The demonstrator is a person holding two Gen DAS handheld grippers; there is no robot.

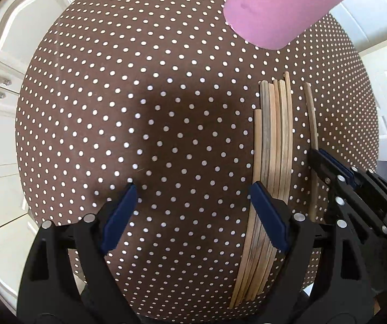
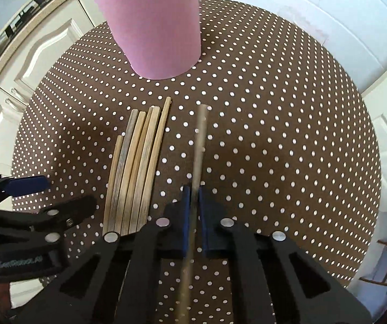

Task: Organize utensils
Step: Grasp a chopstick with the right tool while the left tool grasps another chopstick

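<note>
Right gripper (image 2: pixel 193 210) has its fingers closed on 1 chopstick (image 2: pixel 198 145), whose long axis runs straight ahead toward the far side of the dotted table (image 2: pixel 288 135). From its far tip, the pink cup (image 2: pixel 155 32) stands farther off and to the left. Left gripper (image 1: pixel 193 216) hangs wide open and empty over the near end of the chopstick bundle (image 1: pixel 274 140), which lies just left of the held stick and parallel to it.
</note>
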